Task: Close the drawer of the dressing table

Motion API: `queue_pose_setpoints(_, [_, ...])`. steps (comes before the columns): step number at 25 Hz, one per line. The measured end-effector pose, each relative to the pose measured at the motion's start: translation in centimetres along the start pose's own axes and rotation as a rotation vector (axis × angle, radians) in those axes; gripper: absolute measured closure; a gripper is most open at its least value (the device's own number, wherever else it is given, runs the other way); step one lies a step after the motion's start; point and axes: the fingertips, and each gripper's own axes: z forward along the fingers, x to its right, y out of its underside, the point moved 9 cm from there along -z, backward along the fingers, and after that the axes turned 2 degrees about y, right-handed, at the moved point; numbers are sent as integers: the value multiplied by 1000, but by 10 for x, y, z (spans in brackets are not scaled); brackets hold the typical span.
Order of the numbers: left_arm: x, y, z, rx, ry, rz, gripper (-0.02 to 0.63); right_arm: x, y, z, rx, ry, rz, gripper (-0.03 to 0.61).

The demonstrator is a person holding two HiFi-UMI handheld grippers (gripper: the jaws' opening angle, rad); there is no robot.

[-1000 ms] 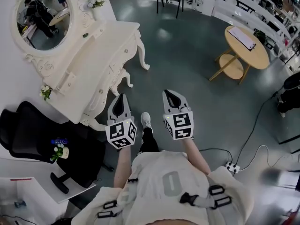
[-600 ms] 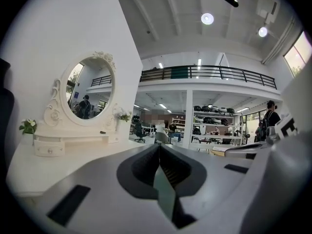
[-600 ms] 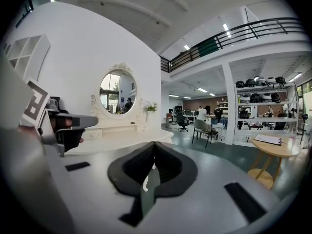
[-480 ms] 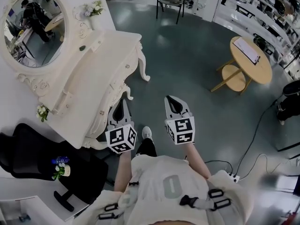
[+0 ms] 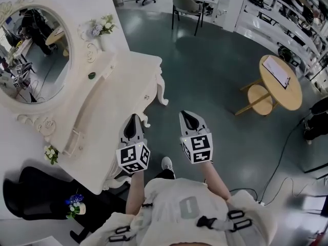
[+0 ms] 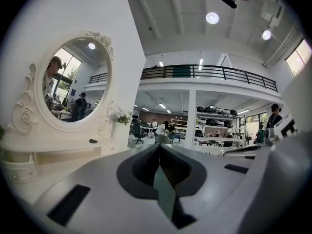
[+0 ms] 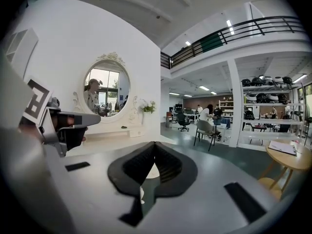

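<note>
A person stands at the front of a white carved dressing table (image 5: 120, 78) with an oval mirror (image 5: 31, 60), holding a two-jaw tool in each hand. The left hand-held gripper (image 5: 133, 120) hangs just beside the table's front edge. The right hand-held gripper (image 5: 188, 118) is a little farther out from the table, over the grey-green floor (image 5: 205, 70). Each one's jaws are pressed together with nothing between them, which suits a push on a panel better than a grasp. Both point level or nearly so along the table's front, probably to bring closed tips against the drawer.

The drawer front (image 5: 147, 97), marked by a small knob, is on the table's curved face just ahead of the left tool. From this steep angle it cannot be told how far the drawer stands out. Neither tool touches the table, so the closing push looks not yet begun.

A vase of pale flowers (image 5: 101, 27) stands at the table's far corner, beside the mirror. A round wooden side table (image 5: 289, 94) carrying a clipboard (image 5: 277, 72) sits well apart from the dressing table, across the floor.

The only readable mark is a grey "0" on the person's white top (image 5: 187, 207). The black-and-white squares on the gripper cubes are coded patterns, not lettering, and no brand name can be read.
</note>
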Motion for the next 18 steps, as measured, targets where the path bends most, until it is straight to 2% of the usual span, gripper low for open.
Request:
queue_pose_setpoints(7, [-45,-4,48,-2,-8,12,595,-14,-11,68,-23,-14,1,574])
queue_pose_setpoints(18, [-83,-11,66,-11,-109,13,595,-29,-35,127,2,-94,-8,574])
